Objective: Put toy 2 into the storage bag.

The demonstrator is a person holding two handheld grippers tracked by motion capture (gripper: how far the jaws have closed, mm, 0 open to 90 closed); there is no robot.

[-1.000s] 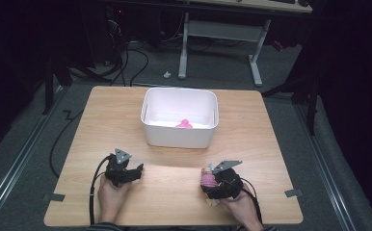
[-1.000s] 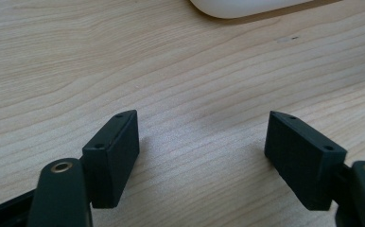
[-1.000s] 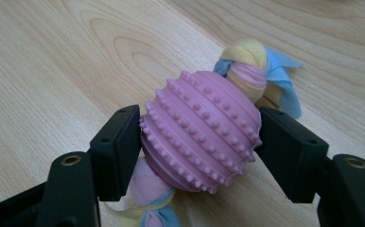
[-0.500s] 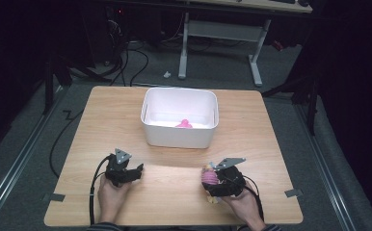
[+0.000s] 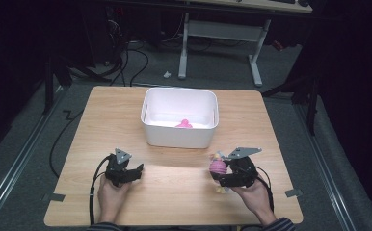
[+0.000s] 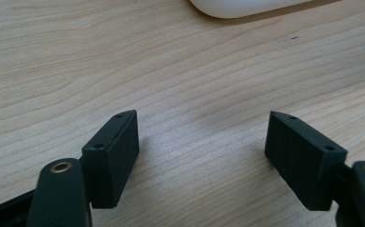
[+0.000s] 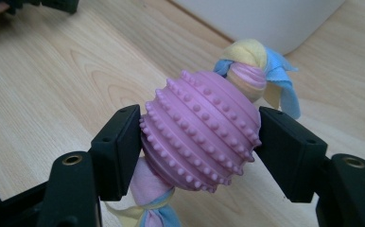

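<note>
A: Start at the left. What is the left gripper doing?

B: It sits near the 7 o'clock part of the wooden table, held in the person's left hand. In the left gripper view its jaws stand wide apart with bare wood between them, gripping nothing.

A: And the middle of the table?

B: A white plastic tub stands there, toward 12 o'clock from the grippers, open at the top. Inside, against the near wall, lies a small pink object; it is too small to name more closely. The rest of the tub's floor looks bare white. In the left gripper view the tub's rounded corner shows at 12 o'clock, well apart from the jaws.

A: Now the right side.

B: The right gripper is at about 5 o'clock on the table, in the person's right hand. Its jaws are closed against the two sides of a pink nubbed rubber ball toy, which has knotted fabric in yellow, blue and pink coming out of both ends.

A: Where is the toy relative to the tub?

B: Outside it, at the tub's 5 o'clock, near its front right corner. In the right gripper view the tub wall rises just behind the toy's upper knot.
</note>
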